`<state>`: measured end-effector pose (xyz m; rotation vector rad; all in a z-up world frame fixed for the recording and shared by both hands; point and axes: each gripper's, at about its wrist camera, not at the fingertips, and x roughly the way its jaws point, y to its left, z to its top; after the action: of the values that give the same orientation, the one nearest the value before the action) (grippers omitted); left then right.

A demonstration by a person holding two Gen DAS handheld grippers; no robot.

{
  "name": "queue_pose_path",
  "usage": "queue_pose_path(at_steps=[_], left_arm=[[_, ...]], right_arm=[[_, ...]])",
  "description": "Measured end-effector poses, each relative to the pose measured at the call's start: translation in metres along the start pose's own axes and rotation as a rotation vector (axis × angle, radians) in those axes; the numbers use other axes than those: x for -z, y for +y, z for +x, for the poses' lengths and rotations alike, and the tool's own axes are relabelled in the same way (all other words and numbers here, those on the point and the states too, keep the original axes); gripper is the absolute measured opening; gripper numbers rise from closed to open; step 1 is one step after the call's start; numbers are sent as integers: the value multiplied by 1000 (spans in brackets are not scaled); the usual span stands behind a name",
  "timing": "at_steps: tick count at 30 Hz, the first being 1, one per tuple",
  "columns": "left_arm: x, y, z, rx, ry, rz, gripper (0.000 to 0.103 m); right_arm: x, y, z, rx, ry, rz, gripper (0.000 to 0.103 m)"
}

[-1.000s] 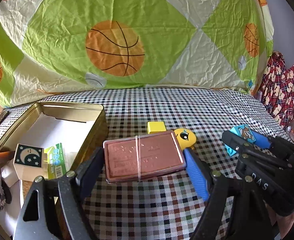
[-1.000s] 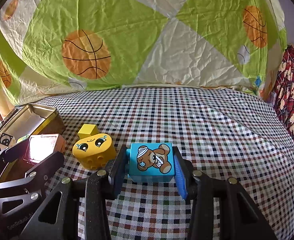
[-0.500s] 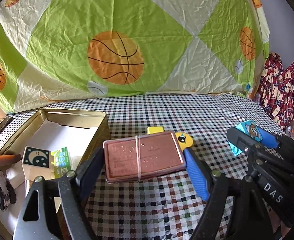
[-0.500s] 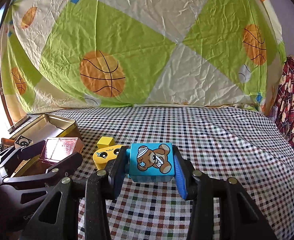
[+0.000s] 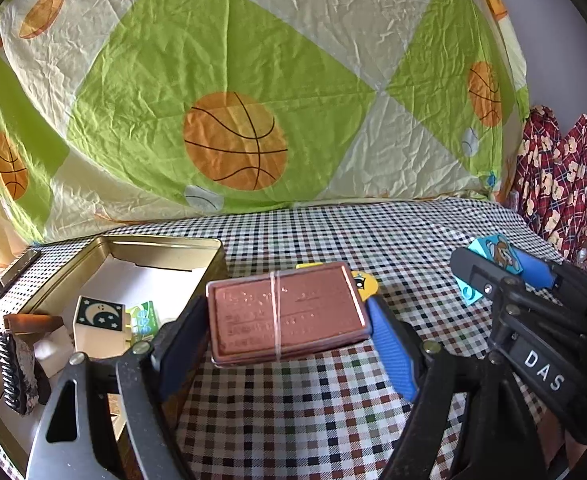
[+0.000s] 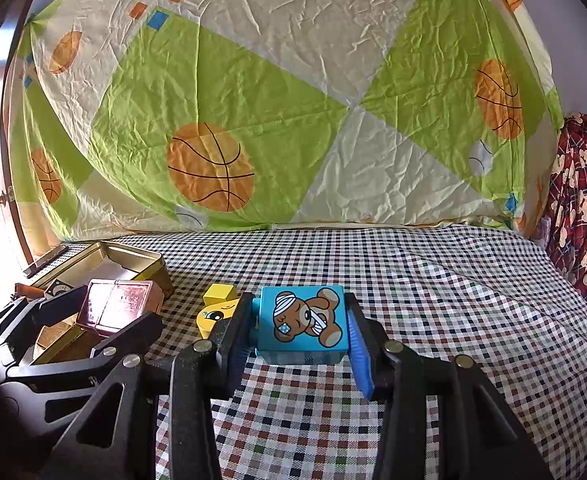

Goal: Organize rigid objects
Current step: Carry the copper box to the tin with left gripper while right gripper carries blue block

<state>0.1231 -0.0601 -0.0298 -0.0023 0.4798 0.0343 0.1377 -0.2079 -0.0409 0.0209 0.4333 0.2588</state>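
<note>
Rigid objects are spread over the checked cloth [image 6: 433, 280], and both hand-held grippers have one clamped; the left hand-held gripper [image 5: 289, 330] grips a flat copper-pink tin [image 5: 287, 312] by its short ends, a thin elastic band around its middle, and the tin hangs clear of the cloth, just beside the right wall of the open gold tin box [image 5: 165, 246]; from the right wrist view that same pink tin [image 6: 117, 306] sits between the left hand-held gripper's [image 6: 105, 318] black fingers, close to the gold box [image 6: 133, 256]; over on the right, the right hand-held gripper [image 6: 303, 330] is clenched on a blue bear block [image 6: 301, 322], the bandaged-bear face turned up towards the camera, one pad pressed on each side; the left wrist view catches the right hand-held gripper [image 5: 505, 270] and a corner of the blue block [image 5: 493, 248] off to the right; between the two held things, a yellow face block [image 6: 213, 316] lies on the cloth with a small yellow cube [image 6: 221, 292] just behind it, both partly hidden by the fingers; inside the gold box sits a moon-and-stars block [image 5: 99, 320], a green packet [image 5: 145, 318] beside it and a dark comb-like piece [image 5: 15, 376] at the near left; a basketball-print sheet [image 5: 253, 100] hangs behind.
</note>
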Motion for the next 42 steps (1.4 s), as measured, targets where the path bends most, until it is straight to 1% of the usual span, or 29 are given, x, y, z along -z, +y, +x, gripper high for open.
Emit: queue_pose_path(at_steps=[7, 14, 18, 28, 33, 42], left_arm=[[4, 2, -13, 17, -33, -5, 80], [6, 9, -18, 27, -38, -24, 80], [8, 11, -24, 25, -57, -28, 80], [13, 17, -38, 16, -87, -24, 80], [15, 21, -44, 17, -100, -27, 80], [17, 23, -51, 13, -118, -31, 80]], right_arm=[[3, 3, -11, 4, -29, -8, 45], [6, 9, -23, 11, -66, -28, 45], [6, 10, -27, 12, -80, -30, 45], [11, 18, -43, -17, -127, -47, 45], [11, 18, -46, -23, -129, -36, 45], [12, 24, -48, -29, -129, -51, 45]])
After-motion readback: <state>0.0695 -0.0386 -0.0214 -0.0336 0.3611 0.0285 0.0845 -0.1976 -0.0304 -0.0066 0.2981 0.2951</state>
